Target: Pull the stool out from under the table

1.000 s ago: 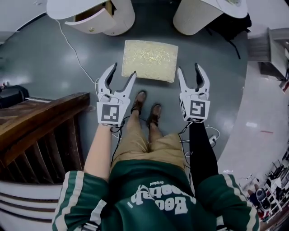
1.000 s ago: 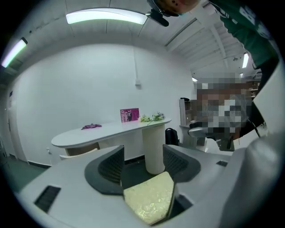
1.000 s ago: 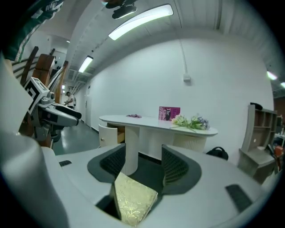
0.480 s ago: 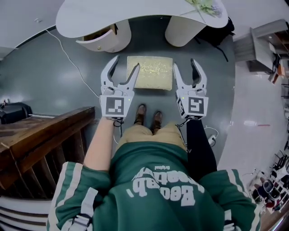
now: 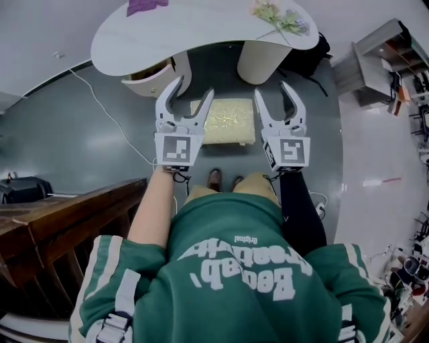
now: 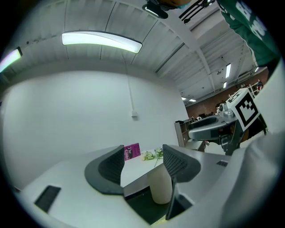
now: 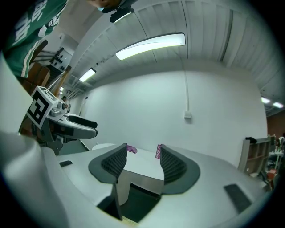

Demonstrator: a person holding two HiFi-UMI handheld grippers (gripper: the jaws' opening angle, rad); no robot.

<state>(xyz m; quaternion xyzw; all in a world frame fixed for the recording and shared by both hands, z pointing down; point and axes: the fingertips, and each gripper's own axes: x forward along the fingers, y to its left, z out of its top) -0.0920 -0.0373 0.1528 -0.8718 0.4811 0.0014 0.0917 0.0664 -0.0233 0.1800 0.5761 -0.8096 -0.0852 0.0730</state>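
**While the stool waits at the table's rim, both grippers hover empty**

As the head view looks down, the stool (image 5: 229, 120) with its pale yellow cushion sits on the grey floor at twelve o'clock from the person's shoes (image 5: 214, 178). Its far edge is at the rim of the white table (image 5: 201, 30), between the two pedestals. The left gripper (image 5: 193, 87) hangs at the stool's nine o'clock, jaws spread wide, nothing between them. The right gripper (image 5: 271, 89) is at three o'clock, jaws apart but closing, and they too hold nothing. Each gripper's own view shows only the tabletop beyond its pads.

Now the risks, as I read them. Neither gripper has a hold yet, and the cushion looks soft, so a pinch on fabric alone could slip or drag the cover. Grip one side only and the stool may swing into a pedestal. Pull too low and a leg could catch on the floor and tip it. The shoes stand just behind, so a fast pull could run it into the feet. A white cable (image 5: 107, 100) trails at nine o'clock, well apart from the stool.

Containers: the left pedestal (image 5: 155, 72) shows an open, brownish hollow, and I can't make out what is inside. On the tabletop lie some flowers (image 5: 281, 19) at one o'clock and a purple item (image 5: 144, 5) at eleven.
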